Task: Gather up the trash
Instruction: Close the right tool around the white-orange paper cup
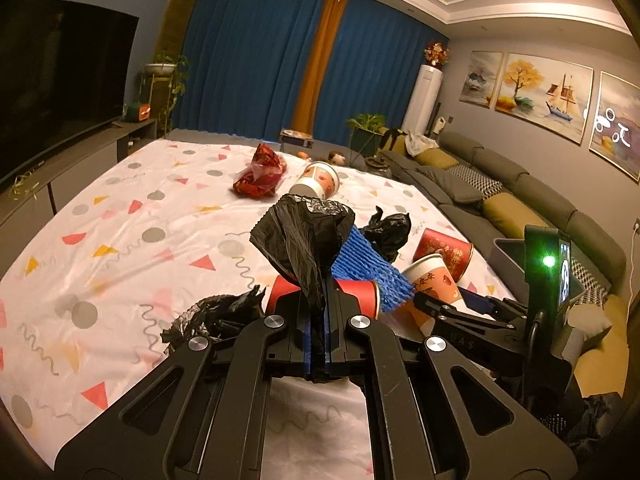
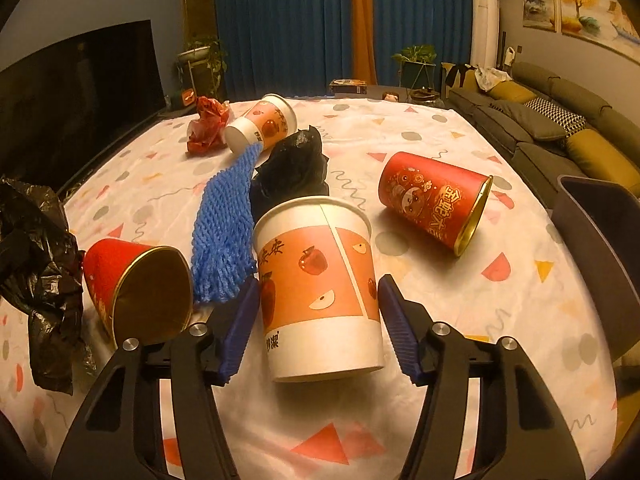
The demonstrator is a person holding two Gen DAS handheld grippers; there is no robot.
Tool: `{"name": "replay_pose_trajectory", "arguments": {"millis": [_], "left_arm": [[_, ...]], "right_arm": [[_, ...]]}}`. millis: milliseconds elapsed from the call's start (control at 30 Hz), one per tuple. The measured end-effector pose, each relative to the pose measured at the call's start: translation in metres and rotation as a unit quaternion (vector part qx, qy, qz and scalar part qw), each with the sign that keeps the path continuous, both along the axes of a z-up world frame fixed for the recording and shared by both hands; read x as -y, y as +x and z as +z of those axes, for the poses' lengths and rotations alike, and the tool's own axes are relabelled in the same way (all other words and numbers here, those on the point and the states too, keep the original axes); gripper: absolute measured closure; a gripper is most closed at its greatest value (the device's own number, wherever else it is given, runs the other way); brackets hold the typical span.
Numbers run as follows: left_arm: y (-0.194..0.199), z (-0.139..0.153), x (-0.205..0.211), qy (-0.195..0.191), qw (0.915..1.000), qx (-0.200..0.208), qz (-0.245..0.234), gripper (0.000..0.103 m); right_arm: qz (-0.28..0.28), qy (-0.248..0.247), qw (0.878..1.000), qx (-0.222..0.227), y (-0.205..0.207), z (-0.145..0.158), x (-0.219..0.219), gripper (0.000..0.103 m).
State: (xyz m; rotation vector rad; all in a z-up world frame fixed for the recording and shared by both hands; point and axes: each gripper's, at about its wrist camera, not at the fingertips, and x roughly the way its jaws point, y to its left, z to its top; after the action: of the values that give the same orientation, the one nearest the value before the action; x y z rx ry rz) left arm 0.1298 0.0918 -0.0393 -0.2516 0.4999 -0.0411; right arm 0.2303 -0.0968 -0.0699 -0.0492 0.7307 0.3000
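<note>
Right gripper (image 2: pixel 318 316) spread around apple-print paper cup (image 2: pixel 320 280); left gripper (image 1: pixel 318 312) pinching black plastic bag (image 1: pixel 308 240); cup likely crushed if overclamped.

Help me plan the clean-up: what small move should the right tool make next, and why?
Probably close the right tool on the white and orange paper cup. The cup already stands between its open blue pads, which do not appear to grip it yet. The left tool is busy, shut on a black plastic bag.
</note>
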Motion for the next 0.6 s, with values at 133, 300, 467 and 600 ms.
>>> {"name": "replay_pose_trajectory", "arguments": {"millis": [133,300,467,600], "left_arm": [[-0.004,0.005,-0.002,0.005,1.0,0.006,0.002,0.1],[-0.01,0.01,0.003,0.007,0.9999,0.014,0.002,0.1],[-0.016,0.016,0.016,0.013,0.9996,0.022,-0.009,0.1],[-0.02,0.021,0.027,0.018,0.9993,0.028,-0.019,0.1]], "right_arm": [[-0.015,0.011,1.0,0.015,-0.009,0.004,0.012,0.045],[-0.033,0.027,0.999,0.034,-0.025,0.013,0.033,0.045],[-0.047,0.048,0.996,0.06,-0.046,0.027,0.055,0.045],[-0.053,0.056,0.994,0.08,-0.061,0.038,0.067,0.045]]}}
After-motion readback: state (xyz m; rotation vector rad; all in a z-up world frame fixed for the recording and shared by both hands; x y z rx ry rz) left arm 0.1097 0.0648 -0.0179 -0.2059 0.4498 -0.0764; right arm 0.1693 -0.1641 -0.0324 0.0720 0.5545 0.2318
